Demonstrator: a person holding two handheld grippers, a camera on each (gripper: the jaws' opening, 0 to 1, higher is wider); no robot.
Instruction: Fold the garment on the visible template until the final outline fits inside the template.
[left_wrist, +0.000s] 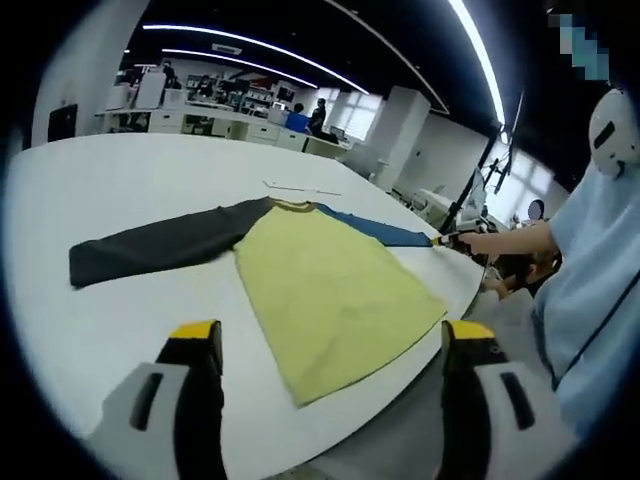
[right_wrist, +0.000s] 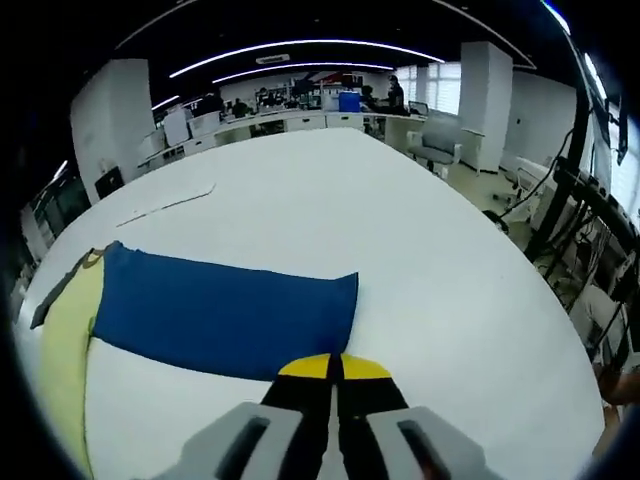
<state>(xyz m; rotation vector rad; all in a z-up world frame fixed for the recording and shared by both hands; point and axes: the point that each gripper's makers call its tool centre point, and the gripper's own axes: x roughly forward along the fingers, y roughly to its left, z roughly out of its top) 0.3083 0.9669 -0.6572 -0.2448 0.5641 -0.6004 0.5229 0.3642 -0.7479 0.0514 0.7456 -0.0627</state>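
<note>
Near table (left_wrist: 120, 180) edge: right gripper (right_wrist: 335, 368) clenched on blue sleeve (right_wrist: 225, 310); left gripper (left_wrist: 330, 335) released; sleeve fold over yellow body (left_wrist: 320, 290) next.

No legible text, label, brand, number or sign anywhere.

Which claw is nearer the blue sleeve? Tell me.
Right. The right claw is shut at the blue sleeve, at its cuff edge. The left claw is open, back near the yellow shirt hem, well away from that sleeve.
</note>
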